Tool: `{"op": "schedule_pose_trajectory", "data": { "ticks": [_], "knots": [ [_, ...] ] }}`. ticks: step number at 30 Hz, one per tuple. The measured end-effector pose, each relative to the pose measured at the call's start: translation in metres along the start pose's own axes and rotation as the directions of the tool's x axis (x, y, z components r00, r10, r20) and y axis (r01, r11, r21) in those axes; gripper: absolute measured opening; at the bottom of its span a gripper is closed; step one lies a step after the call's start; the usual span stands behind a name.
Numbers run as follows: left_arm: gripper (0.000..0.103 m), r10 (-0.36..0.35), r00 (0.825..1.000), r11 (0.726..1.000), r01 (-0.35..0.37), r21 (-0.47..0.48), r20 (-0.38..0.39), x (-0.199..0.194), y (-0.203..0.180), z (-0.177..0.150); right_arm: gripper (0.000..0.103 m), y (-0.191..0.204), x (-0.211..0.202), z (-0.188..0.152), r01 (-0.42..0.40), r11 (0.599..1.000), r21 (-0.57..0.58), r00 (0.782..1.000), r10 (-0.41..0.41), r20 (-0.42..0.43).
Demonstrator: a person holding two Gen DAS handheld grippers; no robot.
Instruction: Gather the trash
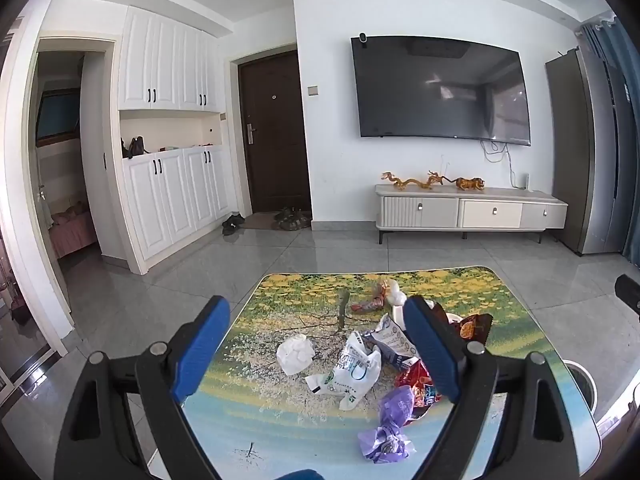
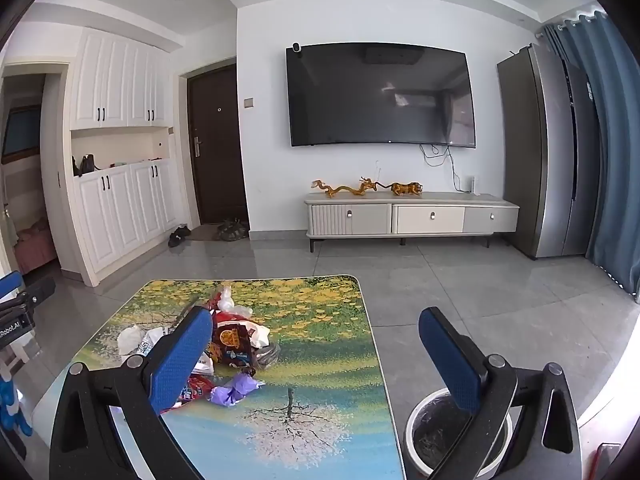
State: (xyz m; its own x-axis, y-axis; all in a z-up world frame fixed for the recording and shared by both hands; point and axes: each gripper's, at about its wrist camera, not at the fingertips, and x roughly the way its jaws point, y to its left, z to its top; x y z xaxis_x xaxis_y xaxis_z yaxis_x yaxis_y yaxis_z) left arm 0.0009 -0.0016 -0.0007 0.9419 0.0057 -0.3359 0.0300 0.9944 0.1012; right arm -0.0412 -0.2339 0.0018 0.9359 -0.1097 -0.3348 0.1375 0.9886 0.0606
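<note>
— Any writing you can actually read?
— One bit: "Robot.AI" in white letters on the black body of the left gripper (image 2: 16, 322), at the left edge of the right wrist view; a letter before the R is cut off.
— And the wrappers on the table?
— The white plastic bag (image 1: 352, 372) carries dark print and a green mark, and the dark snack packet (image 2: 234, 342) an orange round logo, all too small to read

Both grippers (image 1: 316, 350) (image 2: 320, 354): black frames, blue textured pads, silver pivot screws.
</note>
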Motion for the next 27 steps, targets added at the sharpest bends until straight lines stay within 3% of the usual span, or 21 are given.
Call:
{"op": "schedule_pose_trajectory", "data": {
  "ticks": [13,27],
  "knots": [
    [0.089,0.013,0.999,0.999,-0.011,-0.040,0.039,0.0031,0.0048,-0.0027,0.103,-0.0012,0.0043,-0.0037,0.007,1.000,-0.009,1.000,-0.007,0.000],
    [0.089,-0.023,1.000,1.000,0.024,-0.017,0.009,0.0024,0.0005,-0.0011,0.103,-0.0039,0.0045,-0.0023,0.021,1.000,0.000,1.000,-0.021,0.007]
  ]
}}
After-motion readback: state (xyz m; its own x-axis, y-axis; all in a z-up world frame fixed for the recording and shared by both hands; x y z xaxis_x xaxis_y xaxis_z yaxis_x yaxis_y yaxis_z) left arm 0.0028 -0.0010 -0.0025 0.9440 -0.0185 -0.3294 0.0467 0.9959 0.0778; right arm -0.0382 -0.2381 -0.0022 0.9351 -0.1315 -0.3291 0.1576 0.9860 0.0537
